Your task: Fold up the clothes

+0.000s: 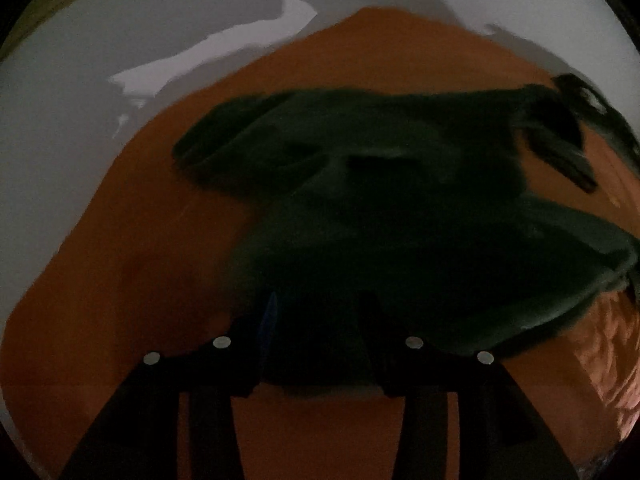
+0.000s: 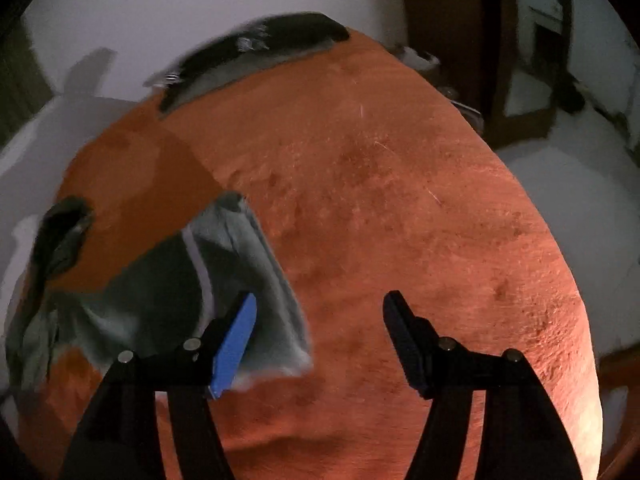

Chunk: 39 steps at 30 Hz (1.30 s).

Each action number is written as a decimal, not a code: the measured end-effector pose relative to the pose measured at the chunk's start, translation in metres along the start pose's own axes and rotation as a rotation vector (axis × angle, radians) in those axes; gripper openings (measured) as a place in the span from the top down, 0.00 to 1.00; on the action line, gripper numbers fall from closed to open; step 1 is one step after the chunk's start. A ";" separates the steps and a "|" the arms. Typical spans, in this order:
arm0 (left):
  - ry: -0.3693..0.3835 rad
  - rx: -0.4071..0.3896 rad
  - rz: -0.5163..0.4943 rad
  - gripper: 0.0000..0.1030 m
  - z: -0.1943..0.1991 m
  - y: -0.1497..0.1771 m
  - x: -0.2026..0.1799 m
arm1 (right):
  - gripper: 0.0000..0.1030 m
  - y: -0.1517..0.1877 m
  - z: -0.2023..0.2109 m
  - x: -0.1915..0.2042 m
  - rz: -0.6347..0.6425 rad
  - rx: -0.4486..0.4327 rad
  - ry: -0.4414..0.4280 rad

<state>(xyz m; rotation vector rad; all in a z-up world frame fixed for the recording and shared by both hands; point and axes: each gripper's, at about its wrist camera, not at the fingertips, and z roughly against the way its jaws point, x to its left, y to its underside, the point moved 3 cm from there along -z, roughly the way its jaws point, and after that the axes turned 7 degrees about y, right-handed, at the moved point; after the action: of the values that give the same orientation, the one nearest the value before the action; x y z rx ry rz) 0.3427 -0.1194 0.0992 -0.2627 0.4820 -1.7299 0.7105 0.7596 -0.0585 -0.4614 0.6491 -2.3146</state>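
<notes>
My left gripper (image 1: 320, 344) sits buried in the dark green garment (image 1: 380, 200) — grip unclear; my right gripper (image 2: 320, 340) gapes empty, cloth lying leftward.

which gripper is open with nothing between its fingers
The right gripper: its fingers stand wide apart over the bare orange surface. The left gripper has the dark green garment between its fingers.

orange-red textured cover (image 2: 400, 200) | pale wall (image 2: 180, 0) behind | dark wooden frame (image 2: 496, 60) far right
</notes>
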 end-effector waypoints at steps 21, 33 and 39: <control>0.145 0.098 0.207 0.36 -0.061 0.010 0.051 | 0.76 0.028 -0.031 0.092 0.443 -0.058 -0.109; 0.135 0.050 0.272 0.75 -0.040 -0.015 0.056 | 1.00 -0.074 0.070 0.044 0.182 -0.108 -0.046; 0.084 0.024 0.169 0.76 -0.020 -0.038 0.080 | 0.97 -0.071 0.095 0.018 0.186 0.040 -0.039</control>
<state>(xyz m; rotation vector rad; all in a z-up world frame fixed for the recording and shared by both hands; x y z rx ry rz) 0.2837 -0.1879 0.0913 -0.1289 0.5291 -1.5848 0.7076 0.7621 0.0610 -0.4095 0.5999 -2.1339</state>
